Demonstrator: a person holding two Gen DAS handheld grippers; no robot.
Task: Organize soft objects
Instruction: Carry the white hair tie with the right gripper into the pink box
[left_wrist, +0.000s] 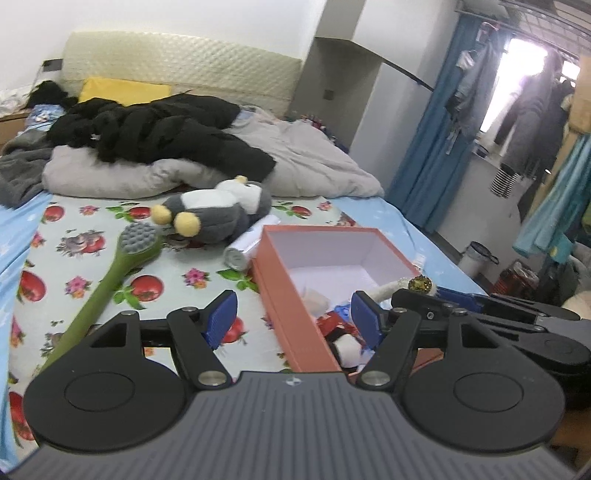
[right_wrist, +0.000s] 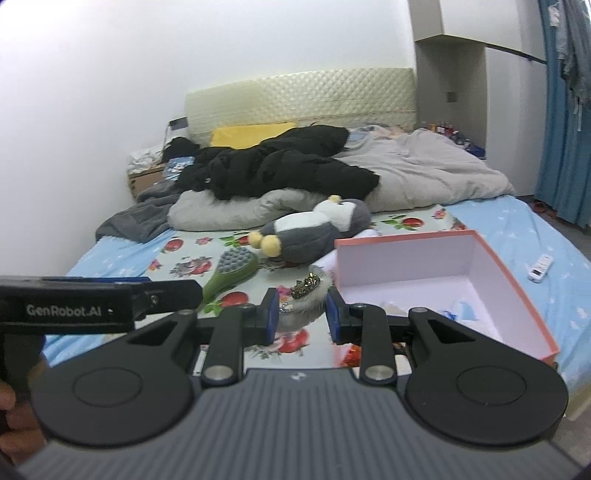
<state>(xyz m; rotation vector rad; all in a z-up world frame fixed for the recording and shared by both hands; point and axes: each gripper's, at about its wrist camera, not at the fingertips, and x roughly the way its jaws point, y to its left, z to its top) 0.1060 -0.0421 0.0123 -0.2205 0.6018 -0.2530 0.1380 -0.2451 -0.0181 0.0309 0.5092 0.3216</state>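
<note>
**Crowned furry toy pinched beside the open box, left jaws spread over the rim**

The right gripper (right_wrist: 298, 314) pinches a small grey-white furry toy (right_wrist: 308, 301) topped with a glittery crown (right_wrist: 306, 285); it hangs just left of the pink cardboard box (right_wrist: 517, 295), probably held there for a drop inside. The left gripper (left_wrist: 291, 314) has its jaws spread with nothing between the pads, straddling the box's near wall (a stance that looks like a release just made, or readiness for the next pick). The box sits open on the fruit-print sheet (left_wrist: 92, 236) within reach of both hands, and soft things already lie in its near end.

The grey penguin plush (left_wrist: 218, 210) lies on its back beyond the box, untouched, next to a green massage brush (left_wrist: 110, 273) and a white roll (left_wrist: 242, 251).

What lies in the box is hard to name: white fluff and red and blue scraps, half hidden behind the left fingers (left_wrist: 364, 314). The toy's lower body is cut off by the right gripper's frame.
</note>
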